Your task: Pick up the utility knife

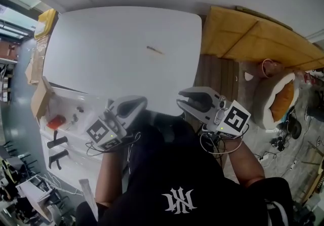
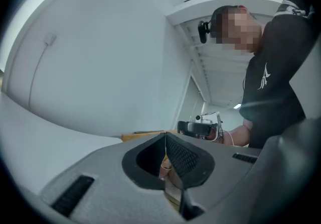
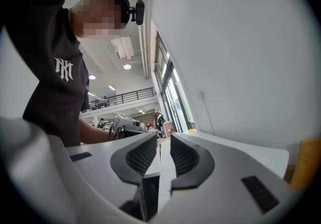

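Black shirt of the person (image 1: 177, 189) fills the bottom of the head view. Both grippers are held level just in front of the chest, at the near edge of the table and tips toward each other.

Left gripper (image 1: 137, 103): pads meet at the tips, nothing between them. Right gripper (image 1: 183, 101): jaws a narrow slit apart, nothing in the slit. Each gripper view shows the other gripper across from it, with the person's torso behind.

White table (image 1: 101, 52), rounded corners, plain matte top. Utility knife (image 1: 154, 50) lies flat on it, slender and slightly angled, past mid-table toward the far side. It is well apart from both grippers, touching neither. Left to right it sits roughly between the two sets of tips.

Left of the table, a white cabinet (image 1: 76, 118) with a small red item (image 1: 55, 121) on it, and cardboard (image 1: 39, 98) leaning beside. Right of the table, wood floor (image 1: 220, 75), then a round white cushion with an orange inside (image 1: 281, 98), and cables (image 1: 283, 141) nearby. Far right, large tan cardboard boxes (image 1: 253, 37) against a pale wall. The right gripper view shows tall windows and ceiling lights.
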Action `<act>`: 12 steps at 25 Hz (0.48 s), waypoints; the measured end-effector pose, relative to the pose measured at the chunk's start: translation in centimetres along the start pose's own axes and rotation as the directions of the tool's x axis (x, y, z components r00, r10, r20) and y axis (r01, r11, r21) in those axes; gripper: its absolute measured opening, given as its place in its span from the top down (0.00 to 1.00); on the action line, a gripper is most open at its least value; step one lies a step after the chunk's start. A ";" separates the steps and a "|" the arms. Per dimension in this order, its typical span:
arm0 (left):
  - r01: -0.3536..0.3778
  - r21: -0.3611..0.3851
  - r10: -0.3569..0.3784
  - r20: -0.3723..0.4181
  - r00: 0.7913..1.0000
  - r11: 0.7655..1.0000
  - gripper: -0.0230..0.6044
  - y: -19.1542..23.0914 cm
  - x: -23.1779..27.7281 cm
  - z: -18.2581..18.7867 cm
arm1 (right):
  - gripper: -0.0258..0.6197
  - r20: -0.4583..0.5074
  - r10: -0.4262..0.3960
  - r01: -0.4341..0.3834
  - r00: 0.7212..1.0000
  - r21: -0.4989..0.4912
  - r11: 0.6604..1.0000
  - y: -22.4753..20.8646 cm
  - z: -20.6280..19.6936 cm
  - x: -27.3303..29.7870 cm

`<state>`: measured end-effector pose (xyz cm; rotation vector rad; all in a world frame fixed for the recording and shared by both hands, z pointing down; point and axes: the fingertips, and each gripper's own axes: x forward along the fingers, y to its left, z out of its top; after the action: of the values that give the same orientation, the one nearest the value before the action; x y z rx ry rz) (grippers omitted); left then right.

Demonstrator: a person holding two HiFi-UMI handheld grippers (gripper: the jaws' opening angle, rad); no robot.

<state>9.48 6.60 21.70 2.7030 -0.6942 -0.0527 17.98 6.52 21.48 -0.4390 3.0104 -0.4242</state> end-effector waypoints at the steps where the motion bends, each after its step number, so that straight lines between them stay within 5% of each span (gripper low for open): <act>1: -0.004 0.000 0.004 -0.020 1.000 1.000 0.95 0.6 0.1 -0.3 | 0.86 -0.003 0.007 -0.007 1.000 0.000 1.000 -0.4 -0.2 0.5; 12: 0.055 -0.026 -0.056 -0.021 0.998 0.998 0.95 8.4 -0.4 -0.8 | 0.76 -0.075 -0.084 0.083 0.994 -0.018 0.996 -5.1 -0.8 6.6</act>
<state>5.38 0.16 25.34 2.6944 -0.6080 -0.0450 12.94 0.07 23.45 -0.5645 3.0786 -0.4336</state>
